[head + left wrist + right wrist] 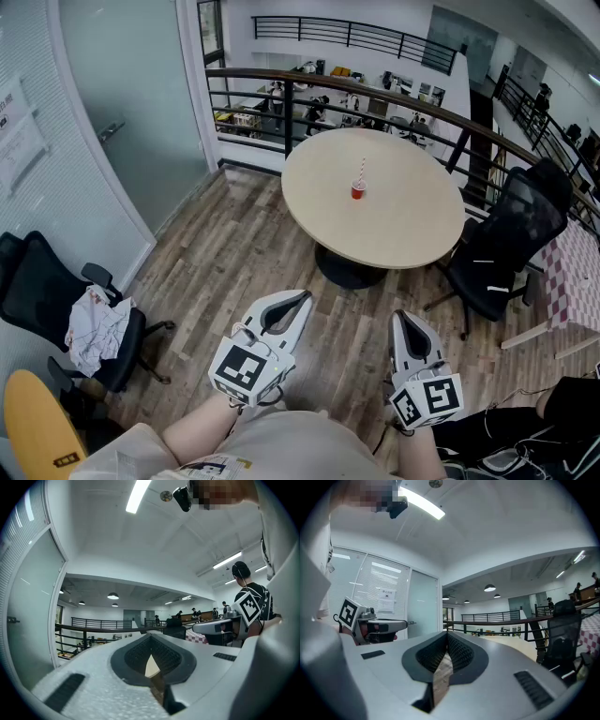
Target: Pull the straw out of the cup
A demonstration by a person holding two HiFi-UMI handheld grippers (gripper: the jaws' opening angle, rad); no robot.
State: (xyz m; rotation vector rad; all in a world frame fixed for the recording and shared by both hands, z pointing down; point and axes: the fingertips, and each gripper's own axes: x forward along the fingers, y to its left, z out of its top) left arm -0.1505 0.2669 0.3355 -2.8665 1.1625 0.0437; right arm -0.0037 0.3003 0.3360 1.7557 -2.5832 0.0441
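- A small red cup (358, 192) stands near the middle of the round tabletop (403, 230), far across the room.
- A red-and-white striped straw (363, 171) stands upright in the cup, its top well above the rim.
- Nothing else lies on the tabletop.
- The left claw (302, 300) is together, with nothing in it, held level and well short of the tabletop.
- The right claw (400, 319) is likewise pressed together and holds nothing.
- Bare wood floor (253, 253) lies between the claws and the tabletop.
- A black chair (511, 239) sits at the tabletop's right edge.
- Another chair (37, 295), near left, carries crumpled cloth (94, 328).
- A railing (281, 94) runs behind the tabletop.
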